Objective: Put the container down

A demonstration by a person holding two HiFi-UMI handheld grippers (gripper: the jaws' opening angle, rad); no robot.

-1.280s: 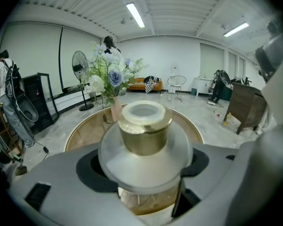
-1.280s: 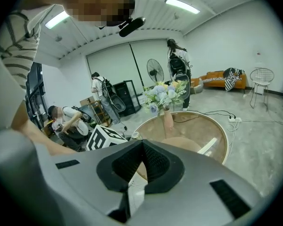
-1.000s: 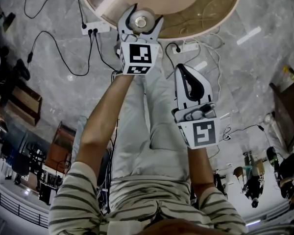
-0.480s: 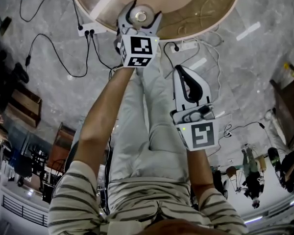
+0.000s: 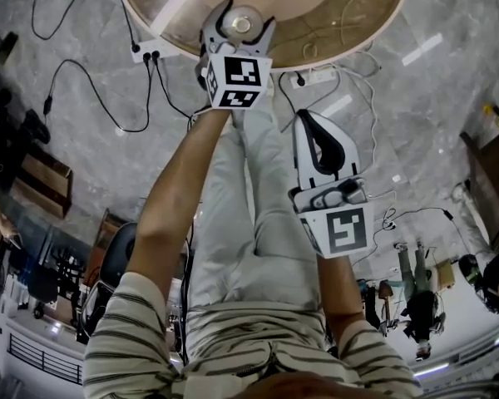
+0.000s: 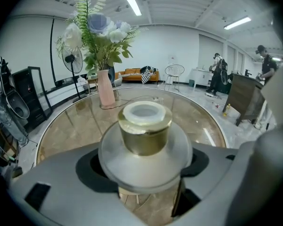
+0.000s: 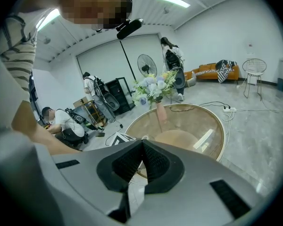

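left gripper [image 5: 244, 22] clamped wide around container [image 6: 144, 131], over near edge of round table [image 5: 333, 23] | right gripper [image 7: 141, 161] closed, empty, off table | likely glass: slick, fragile, weighty; hold broad body, not neck

1. A pink vase [image 6: 106, 92] of white and blue flowers [image 6: 98, 29] stands upright at the far left of the round glass table [image 6: 66, 126].
2. A white power strip [image 5: 158, 50] with black cables [image 5: 90, 86] lies on the grey floor [image 5: 432, 140] beside the table.
3. Far off stand a fan [image 6: 73, 60], an orange sofa [image 6: 132, 73] and a wire chair [image 6: 174, 72].
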